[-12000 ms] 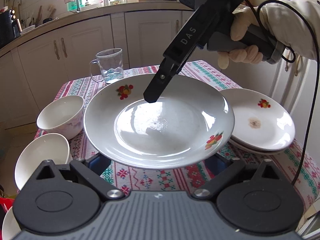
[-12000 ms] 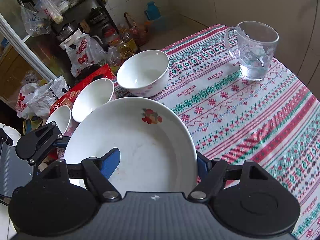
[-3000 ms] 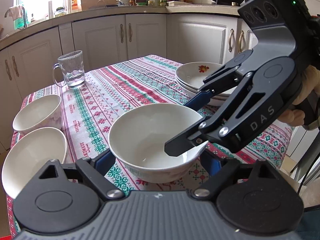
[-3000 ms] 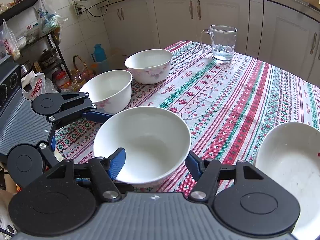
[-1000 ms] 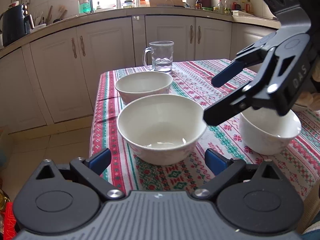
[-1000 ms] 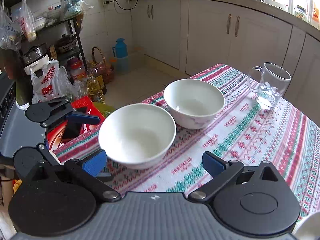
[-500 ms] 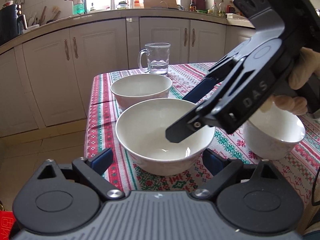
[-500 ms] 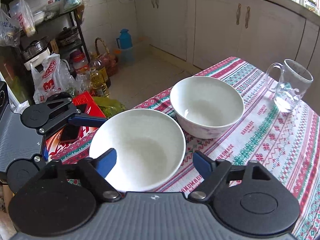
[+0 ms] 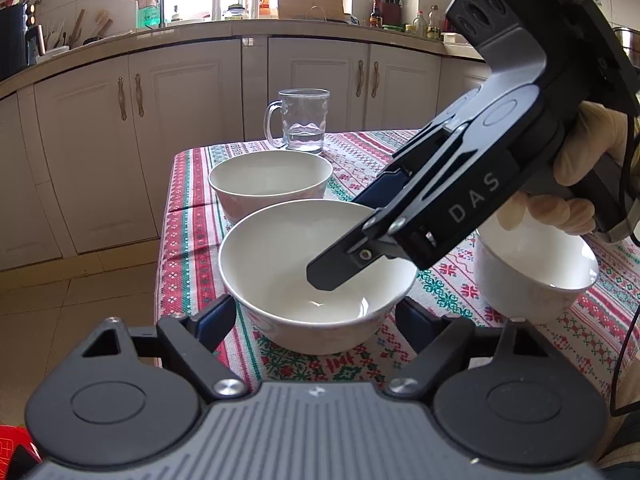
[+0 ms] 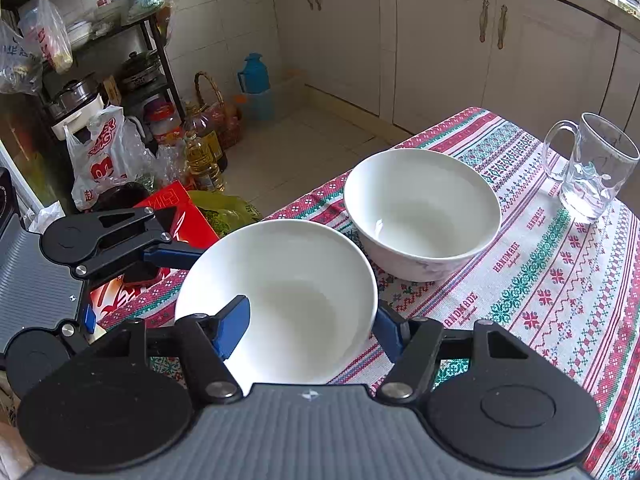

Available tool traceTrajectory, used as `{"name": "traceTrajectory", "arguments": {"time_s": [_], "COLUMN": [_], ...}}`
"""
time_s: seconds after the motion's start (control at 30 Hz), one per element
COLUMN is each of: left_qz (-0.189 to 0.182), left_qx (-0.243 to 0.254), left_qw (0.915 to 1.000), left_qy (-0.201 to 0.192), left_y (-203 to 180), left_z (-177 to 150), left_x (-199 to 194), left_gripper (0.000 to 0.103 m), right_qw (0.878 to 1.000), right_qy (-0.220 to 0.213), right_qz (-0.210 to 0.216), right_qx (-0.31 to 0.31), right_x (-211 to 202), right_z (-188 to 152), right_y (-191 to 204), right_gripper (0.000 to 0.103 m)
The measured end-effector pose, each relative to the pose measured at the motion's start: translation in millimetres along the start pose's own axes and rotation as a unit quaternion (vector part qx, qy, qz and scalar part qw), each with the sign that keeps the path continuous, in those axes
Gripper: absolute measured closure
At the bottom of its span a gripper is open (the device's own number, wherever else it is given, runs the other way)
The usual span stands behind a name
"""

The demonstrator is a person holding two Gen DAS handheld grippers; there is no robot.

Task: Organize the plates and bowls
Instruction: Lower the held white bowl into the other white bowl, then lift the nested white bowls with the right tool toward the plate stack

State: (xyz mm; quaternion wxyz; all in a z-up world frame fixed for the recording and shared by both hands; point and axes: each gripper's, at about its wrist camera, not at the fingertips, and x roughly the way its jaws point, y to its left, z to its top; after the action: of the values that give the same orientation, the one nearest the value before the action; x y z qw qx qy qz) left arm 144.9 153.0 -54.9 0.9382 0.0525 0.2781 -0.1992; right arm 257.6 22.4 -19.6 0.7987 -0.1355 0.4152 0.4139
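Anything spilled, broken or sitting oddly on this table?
Nothing spilled or broken. Only the nearest bowl sits right by the table edge, its rim seeming to overhang the floor; the bowl behind it and the glass mug stand upright.

Near bowl [image 9: 280, 264]: its right inner wall is covered by the right gripper [image 9: 352, 240] in the left wrist view.
Third bowl [image 9: 536, 280]: the top of its rim is hidden behind the gloved hand [image 9: 576, 184].
Left gripper [image 10: 132, 248]: its far finger lies behind the near bowl in the right wrist view; whether either finger touches the bowl's wall cannot be told.
Glass mug [image 10: 592, 168]: its engraved pattern is too faint to make out.
Countertop bottles [image 9: 424, 24]: too small to identify.
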Motion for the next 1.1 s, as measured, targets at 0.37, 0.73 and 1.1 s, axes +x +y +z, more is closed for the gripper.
{"name": "traceTrajectory", "arguments": {"time_s": [0.37, 0.73, 1.1], "left_qz": [0.016, 0.013, 0.006], "left_qx": [0.031, 0.032, 0.048], "left_qw": [0.9994, 0.9994, 0.9988], "left_qy": [-0.005, -0.003, -0.001], "left_y": [-6.3, -9.1, -31.8], "left_z": [0.5, 3.4, 18.0], "left_x": [-4.6, -9.6, -31.4], "left_gripper": [0.017, 0.017, 0.017], "right_qw": [1.0, 1.0, 1.0], "right_qy": [0.0, -0.003, -0.016], "right_qz": [0.006, 0.006, 0.006], "right_qx": [0.003, 0.005, 0.006], "right_x": [0.4, -4.2, -34.7], "right_z": [-1.6, -4.0, -14.8], "right_y": [0.1, 2.3, 8.0], "right_gripper": [0.031, 0.031, 0.031]}}
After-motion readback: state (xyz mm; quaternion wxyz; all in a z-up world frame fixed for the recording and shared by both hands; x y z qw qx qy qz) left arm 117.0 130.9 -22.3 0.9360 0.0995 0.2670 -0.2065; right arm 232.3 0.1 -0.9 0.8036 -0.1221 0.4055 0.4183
